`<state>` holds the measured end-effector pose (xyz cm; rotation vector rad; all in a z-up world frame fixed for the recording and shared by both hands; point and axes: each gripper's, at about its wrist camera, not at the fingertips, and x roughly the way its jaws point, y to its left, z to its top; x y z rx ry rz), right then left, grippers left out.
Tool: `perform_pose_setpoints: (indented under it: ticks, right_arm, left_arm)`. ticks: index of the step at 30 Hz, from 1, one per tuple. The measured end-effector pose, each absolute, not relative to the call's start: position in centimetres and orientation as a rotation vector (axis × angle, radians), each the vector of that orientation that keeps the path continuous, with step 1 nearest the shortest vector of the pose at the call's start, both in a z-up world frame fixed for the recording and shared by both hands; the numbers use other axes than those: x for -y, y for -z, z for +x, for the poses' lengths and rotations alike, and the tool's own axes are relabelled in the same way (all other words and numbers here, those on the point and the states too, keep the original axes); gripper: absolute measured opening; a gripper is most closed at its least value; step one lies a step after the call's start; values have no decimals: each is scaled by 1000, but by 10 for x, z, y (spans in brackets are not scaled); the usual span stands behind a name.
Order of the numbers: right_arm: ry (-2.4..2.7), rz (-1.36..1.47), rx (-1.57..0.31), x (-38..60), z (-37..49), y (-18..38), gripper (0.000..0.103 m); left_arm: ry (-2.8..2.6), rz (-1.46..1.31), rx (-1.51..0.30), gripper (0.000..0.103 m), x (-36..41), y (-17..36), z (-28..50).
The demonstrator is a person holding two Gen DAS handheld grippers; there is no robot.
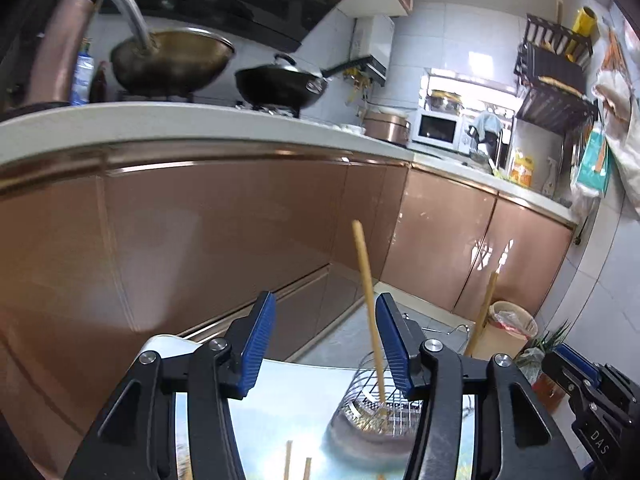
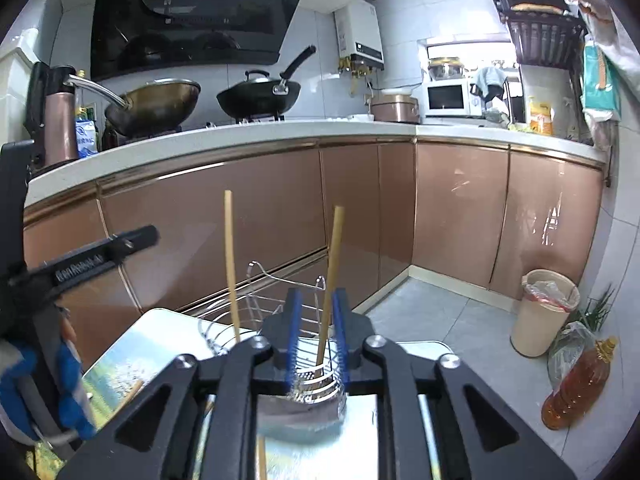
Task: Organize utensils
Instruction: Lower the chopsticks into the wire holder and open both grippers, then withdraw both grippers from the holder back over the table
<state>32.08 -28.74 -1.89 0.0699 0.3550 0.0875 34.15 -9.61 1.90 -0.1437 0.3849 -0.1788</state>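
A wire utensil holder (image 2: 308,376) stands on the picture-printed desk (image 2: 152,344) in front of the copper-fronted kitchen cabinets, and two bamboo chopsticks already stand in it: one (image 2: 231,264) leaning at the left side of the basket, the other (image 2: 331,280) rising between the blue pads of my right gripper (image 2: 317,340). From the right wrist view those fingers sit narrowly apart on either side of that stick, and I cannot see either pad actually pressing on it, so I judge it to be released, or nearly so, with its tip down on the perforated base. My left gripper (image 1: 325,344) hangs with its fingers wide apart and nothing between them; the chopstick (image 1: 367,304) seen past it stands further off in the basket (image 1: 376,400).

More chopsticks (image 1: 289,460) lie flat on the desk close under the left gripper, so I take the job to be part done. To finish this step well, I would spread the right fingers a little more before lifting, draw straight back along the stick's length rather than sideways, and keep clear of the basket's wire handle (image 2: 280,276), since a light basket could tip or slide. Then I would take the next stick near its upper end, so it drops in tip first.
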Motion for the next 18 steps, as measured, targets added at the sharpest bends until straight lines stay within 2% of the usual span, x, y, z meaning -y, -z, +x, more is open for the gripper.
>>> perform_pose_setpoints:
  ticks: [5,18]
  right_arm:
    - [-85,68,-331,280,276,-4,33]
    - [-102,54,-387,255,170,-34,34]
  left_arm:
    - [169,-163,-380,55,57,-47,298]
    - [146,-188,-452,63,-13,-73,197]
